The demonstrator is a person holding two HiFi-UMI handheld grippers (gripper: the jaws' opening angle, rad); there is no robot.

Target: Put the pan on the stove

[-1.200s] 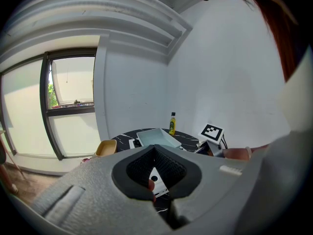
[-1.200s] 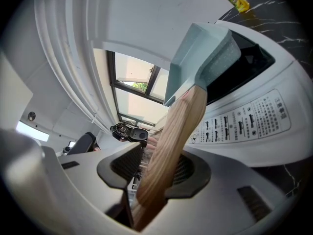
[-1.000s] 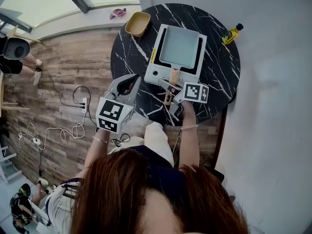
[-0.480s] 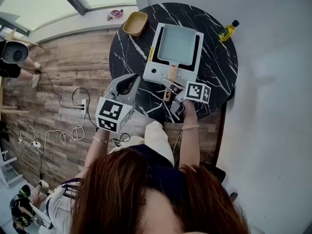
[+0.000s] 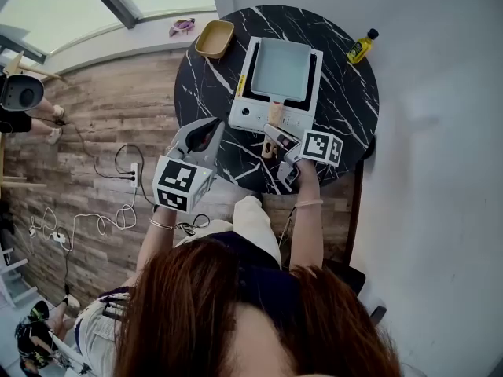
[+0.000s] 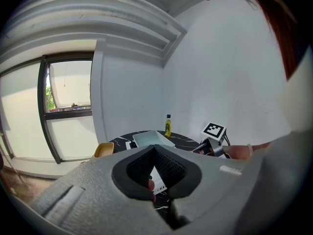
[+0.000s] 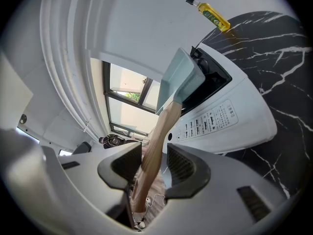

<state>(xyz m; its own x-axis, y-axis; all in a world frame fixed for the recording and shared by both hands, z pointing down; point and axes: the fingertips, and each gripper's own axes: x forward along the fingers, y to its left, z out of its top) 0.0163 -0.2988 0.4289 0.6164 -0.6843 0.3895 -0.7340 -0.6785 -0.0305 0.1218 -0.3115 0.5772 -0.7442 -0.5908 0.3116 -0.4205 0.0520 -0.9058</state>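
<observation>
A pale blue-green square pan rests on the white stove on the round black marble table. Its wooden handle points toward me. My right gripper is at the stove's near edge, shut on that handle. In the right gripper view the handle runs between the two pads of the right gripper, with the pan and stove beyond. My left gripper hovers over the table's near left edge, shut and empty. In the left gripper view the left gripper's pads meet.
A yellow oil bottle stands at the table's far right. A tan bowl sits at its far left. A power strip with cables lies on the wooden floor to the left. A white wall is close on the right.
The head view has drifted slightly. Both grippers, the pan and the stove keep about the same places relative to one another.
</observation>
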